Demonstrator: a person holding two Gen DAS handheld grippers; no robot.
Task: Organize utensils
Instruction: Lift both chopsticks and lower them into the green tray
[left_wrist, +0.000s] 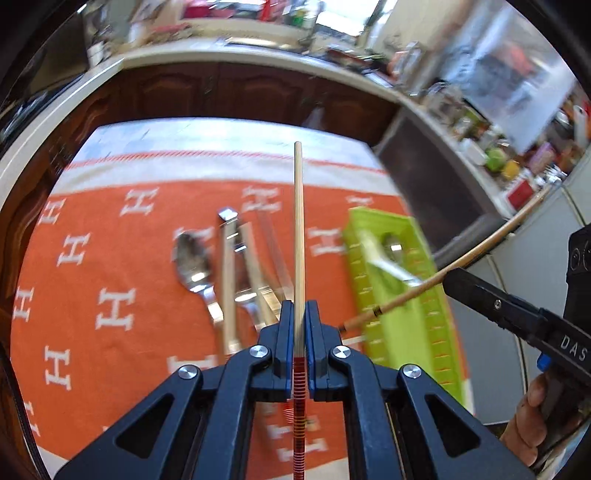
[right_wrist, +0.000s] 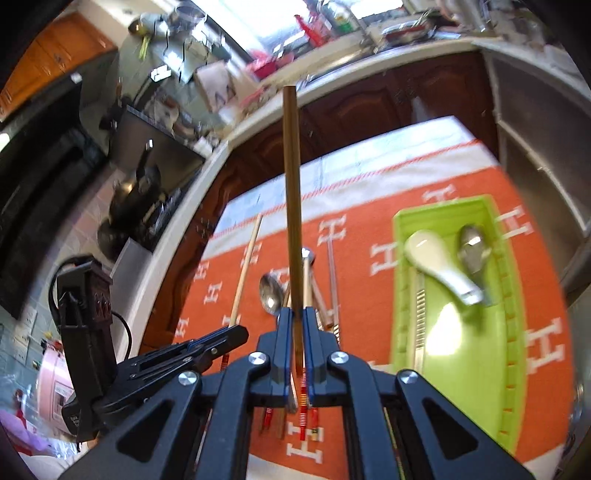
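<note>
My left gripper (left_wrist: 298, 314) is shut on a pale wooden chopstick (left_wrist: 299, 229) with a red-banded end, held above the orange cloth. My right gripper (right_wrist: 297, 321) is shut on a darker bamboo chopstick (right_wrist: 291, 192) that points forward and up. The right gripper also shows in the left wrist view (left_wrist: 487, 295) at the right, its chopstick (left_wrist: 443, 273) crossing over the green tray (left_wrist: 439, 332). The left gripper shows in the right wrist view (right_wrist: 221, 338) at the left. Several spoons and chopsticks (left_wrist: 229, 280) lie in a pile on the cloth. The tray (right_wrist: 513, 332) holds a white spoon (right_wrist: 439, 266) and a metal spoon (right_wrist: 474, 251).
An orange cloth with white H letters (left_wrist: 110, 302) covers the table. Dark wood cabinets (left_wrist: 236, 92) and a cluttered counter run behind it. A black stove with a kettle (right_wrist: 136, 188) stands at the left in the right wrist view.
</note>
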